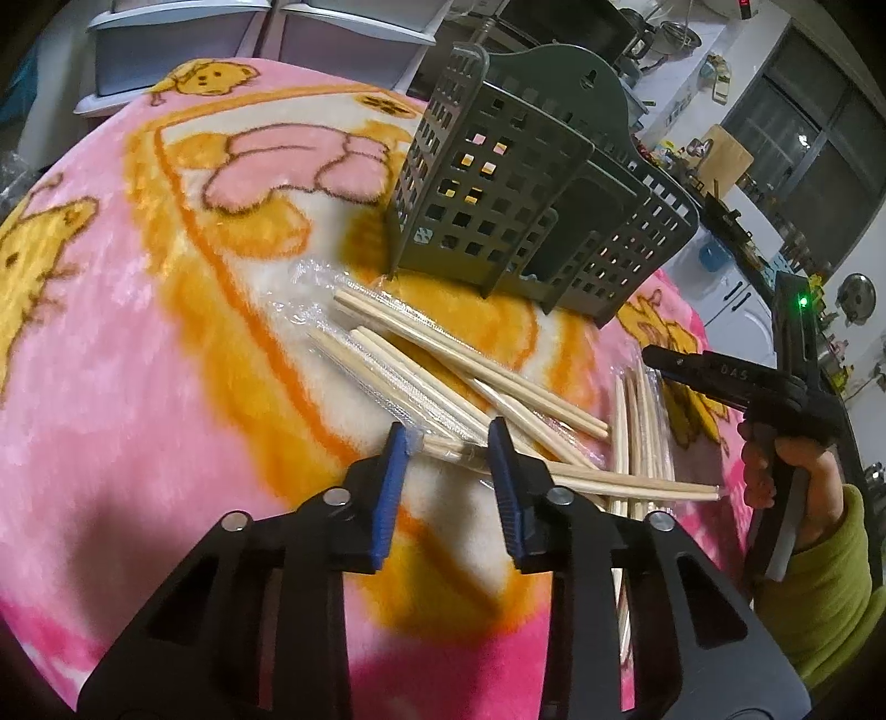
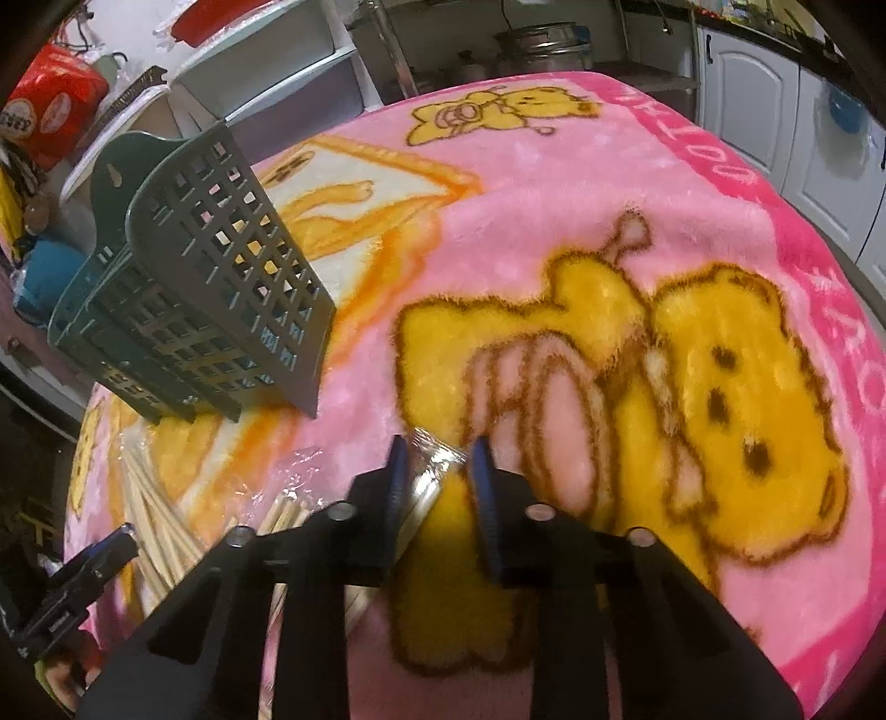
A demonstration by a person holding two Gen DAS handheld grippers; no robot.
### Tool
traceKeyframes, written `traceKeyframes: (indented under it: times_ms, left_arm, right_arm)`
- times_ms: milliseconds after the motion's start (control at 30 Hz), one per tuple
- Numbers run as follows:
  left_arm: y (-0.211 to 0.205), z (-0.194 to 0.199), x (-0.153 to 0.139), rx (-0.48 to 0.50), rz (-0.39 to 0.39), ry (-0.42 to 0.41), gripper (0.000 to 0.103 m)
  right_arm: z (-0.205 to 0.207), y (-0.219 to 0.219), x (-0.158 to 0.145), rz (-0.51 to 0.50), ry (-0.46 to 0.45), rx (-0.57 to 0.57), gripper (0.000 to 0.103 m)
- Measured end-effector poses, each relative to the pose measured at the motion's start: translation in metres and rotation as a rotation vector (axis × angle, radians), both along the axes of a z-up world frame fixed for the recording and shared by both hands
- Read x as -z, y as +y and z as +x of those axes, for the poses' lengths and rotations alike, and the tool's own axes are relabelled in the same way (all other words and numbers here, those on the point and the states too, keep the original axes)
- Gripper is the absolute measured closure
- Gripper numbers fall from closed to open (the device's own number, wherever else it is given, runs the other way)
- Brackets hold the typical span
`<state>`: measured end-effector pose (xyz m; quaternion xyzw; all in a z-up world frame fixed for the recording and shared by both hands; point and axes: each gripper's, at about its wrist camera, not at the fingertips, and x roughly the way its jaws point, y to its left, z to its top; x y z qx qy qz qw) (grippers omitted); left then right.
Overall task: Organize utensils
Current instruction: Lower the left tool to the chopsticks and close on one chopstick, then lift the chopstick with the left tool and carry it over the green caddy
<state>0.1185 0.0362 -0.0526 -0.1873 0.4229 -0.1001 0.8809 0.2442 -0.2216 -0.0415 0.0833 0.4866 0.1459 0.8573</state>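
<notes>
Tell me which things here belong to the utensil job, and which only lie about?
Job: chopsticks, green holder, left tool, right tool.
Lying about: pink blanket, drawers, steel pot, red bag.

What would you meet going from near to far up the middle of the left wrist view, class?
Left tongs with blue pads, open around wrapped chopsticks → loose pile of chopsticks on the pink blanket → dark green utensil holder standing upright → pale storage drawers beyond the table.
</notes>
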Motion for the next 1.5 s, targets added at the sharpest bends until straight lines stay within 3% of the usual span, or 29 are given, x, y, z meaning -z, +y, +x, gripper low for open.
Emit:
traceKeyframes:
  times_ms: [67, 200, 433, 933, 1500]
  left_arm:
    - [0.000, 0.000, 0.000, 0.002, 0.003, -0.003, 0.083]
    - [0.003, -0.003, -0.002, -0.004, 0.005, -0.006, 0.098]
    - [0.003, -0.015, -0.010, 0.012, 0.000, -0.036, 0.099]
    - [-0.001, -0.009, -0.114, 0.039, 0.045, -0.285, 0.100]
    - [-0.026, 0.000, -0.173, 0.106, 0.026, -0.436, 0.100]
  right_arm:
    - [0.000, 0.000, 0.000, 0.005, -0.005, -0.001, 0.088]
    - [-0.001, -0.003, 0.000, 0.031, -0.015, -0.002, 0.093]
    - [-0.008, -0.010, -0.010, 0.082, -0.058, -0.003, 0.095]
    - [-0.041, -0.005, -0.091, 0.125, -0.315, -0.110, 0.098]
    - [-0.081, -0.001, -0.161, 0.113, -0.550, -0.160, 0.098]
